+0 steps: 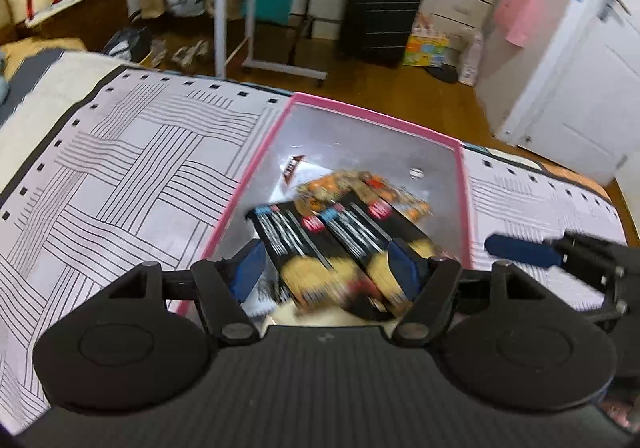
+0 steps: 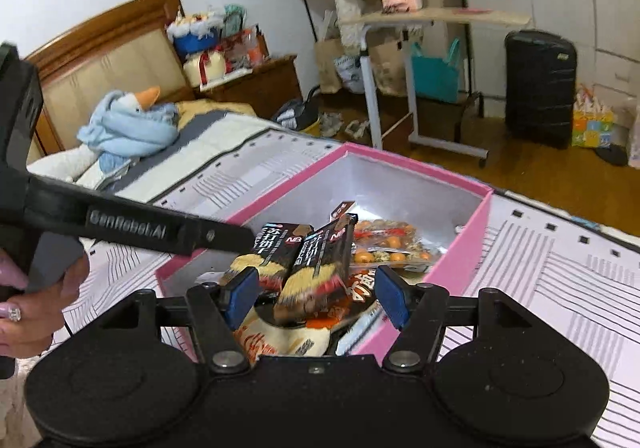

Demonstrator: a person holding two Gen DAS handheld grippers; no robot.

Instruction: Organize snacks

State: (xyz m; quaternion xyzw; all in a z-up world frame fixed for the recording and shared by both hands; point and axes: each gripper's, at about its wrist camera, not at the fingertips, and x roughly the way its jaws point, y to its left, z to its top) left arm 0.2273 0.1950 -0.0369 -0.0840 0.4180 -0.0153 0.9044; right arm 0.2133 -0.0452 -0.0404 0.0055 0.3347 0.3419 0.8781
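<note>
A pink box (image 1: pixel 464 183) with a silver lining stands open on the patterned mat; it also shows in the right wrist view (image 2: pixel 476 232). Inside lie two black cracker packs (image 1: pixel 320 248) (image 2: pixel 316 260), orange snack bags (image 1: pixel 360 187) (image 2: pixel 392 244) and other packets. My left gripper (image 1: pixel 330 268) is open just above the two black packs, its blue pads either side of them, not pressing. My right gripper (image 2: pixel 314 294) is open over the box's near end, with one black pack between its pads. The right gripper's fingers (image 1: pixel 520 250) also show at the right in the left wrist view.
The white mat with black line patterns (image 1: pixel 140 175) covers a bed. A blue plush goose (image 2: pixel 128 123) lies near the headboard. On the wooden floor beyond stand a rolling side table (image 1: pixel 280 7) and a black suitcase (image 1: pixel 380 11). A white door (image 1: pixel 592 87) is at the right.
</note>
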